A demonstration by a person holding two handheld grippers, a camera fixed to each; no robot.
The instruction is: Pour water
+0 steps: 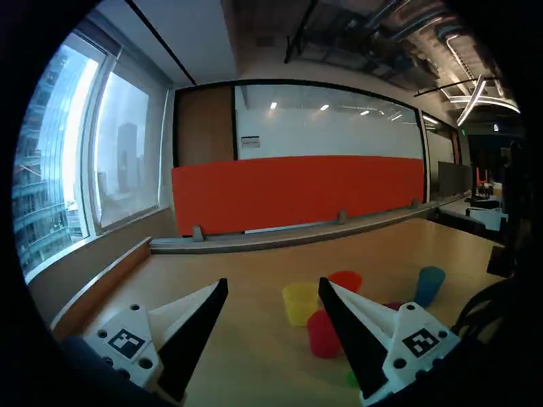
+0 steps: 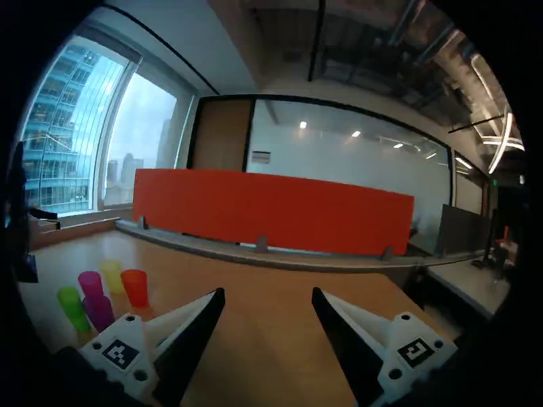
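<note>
My left gripper (image 1: pixel 272 281) hangs wide open over the pale wooden tabletop (image 1: pixel 258 339) and holds nothing. My right gripper (image 2: pixel 268 292) is spread just the same, also empty.

The task's things are a cluster of small coloured plastic cups. In the left gripper view they stand just ahead and to the right of my fingers: a yellow plastic cup (image 1: pixel 300 303), an orange-red plastic cup (image 1: pixel 346 280) behind it, a red plastic cup (image 1: pixel 324 334) nearest me, and a blue plastic cup (image 1: pixel 429 285) a little apart. In the right gripper view the cluster lies well off to the left, with a green plastic cup (image 2: pixel 71 306) on its left side. I cannot tell which cup holds water.

I expect these cups to be light, thin-walled and smooth. A hard squeeze would probably buckle one or make it slip out, and a full one would slosh. I would pinch one gently around the middle of its wall, below the rim, and keep it upright.
</note>
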